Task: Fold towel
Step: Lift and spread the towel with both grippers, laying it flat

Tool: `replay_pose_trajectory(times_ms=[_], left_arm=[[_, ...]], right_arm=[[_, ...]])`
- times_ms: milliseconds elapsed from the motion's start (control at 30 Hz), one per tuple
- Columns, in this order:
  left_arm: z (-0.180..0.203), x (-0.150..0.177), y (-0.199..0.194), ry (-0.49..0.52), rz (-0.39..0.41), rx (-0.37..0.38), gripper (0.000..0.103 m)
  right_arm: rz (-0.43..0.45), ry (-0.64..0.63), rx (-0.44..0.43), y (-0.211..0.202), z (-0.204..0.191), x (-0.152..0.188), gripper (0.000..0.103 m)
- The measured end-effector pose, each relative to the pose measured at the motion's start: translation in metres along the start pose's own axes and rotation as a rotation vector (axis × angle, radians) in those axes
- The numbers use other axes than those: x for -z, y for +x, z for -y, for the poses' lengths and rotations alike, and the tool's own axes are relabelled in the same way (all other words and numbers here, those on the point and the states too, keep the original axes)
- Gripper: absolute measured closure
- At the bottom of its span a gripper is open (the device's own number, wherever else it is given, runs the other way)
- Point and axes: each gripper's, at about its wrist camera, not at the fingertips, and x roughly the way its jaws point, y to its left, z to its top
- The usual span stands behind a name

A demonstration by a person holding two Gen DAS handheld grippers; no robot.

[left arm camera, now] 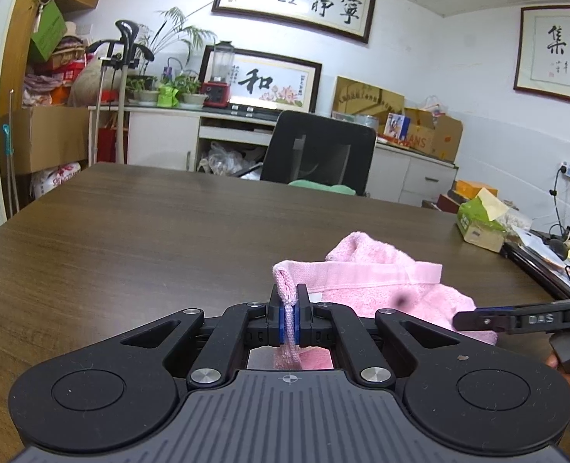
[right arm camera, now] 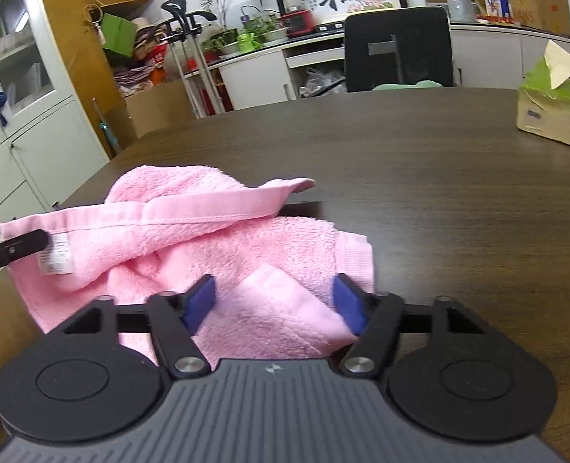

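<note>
Lying crumpled on the dark wooden table [right arm camera: 439, 162], the pink towel [right arm camera: 192, 239] runs its flat hem band across the right wrist view from about 9 o'clock toward 2 o'clock. The left gripper [left arm camera: 289, 308] is level with its fingers pointing forward, clamped tight on a bunched towel corner that stands up between its blue pads [left arm camera: 283, 320]. The right gripper [right arm camera: 273, 301] hovers low over the towel's near edge at 6 o'clock, jaws spread wide around a folded flap.
</note>
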Motion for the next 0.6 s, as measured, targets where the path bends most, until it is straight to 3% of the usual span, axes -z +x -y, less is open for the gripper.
replay_pose_trajectory(times_ms=[33,100,133,233,433,533,600], left_arm=[[-0.001,0.0,0.001,-0.005,-0.007,-0.001,0.099],[-0.004,0.001,0.004,-0.017,-0.023,-0.007,0.099],[-0.006,0.001,0.005,-0.022,-0.029,-0.01,0.099],[-0.011,0.001,0.007,-0.038,-0.038,-0.021,0.098],[-0.02,-0.001,0.006,-0.081,-0.041,-0.026,0.098],[-0.023,-0.001,0.006,-0.103,-0.049,-0.016,0.098],[-0.025,-0.001,0.006,-0.115,-0.053,-0.016,0.098]], right_arm=[[-0.008,-0.024,-0.001,0.0,-0.003,0.001,0.027],[-0.018,-0.07,0.005,-0.004,-0.009,0.004,0.037],[-0.018,-0.081,0.011,-0.006,-0.011,0.005,0.057],[-0.006,-0.114,0.035,-0.016,-0.017,0.009,0.079],[0.058,-0.174,0.102,-0.034,-0.029,0.017,0.081],[0.054,-0.175,0.088,-0.038,-0.028,0.02,0.094],[0.063,-0.188,0.089,-0.041,-0.03,0.023,0.097]])
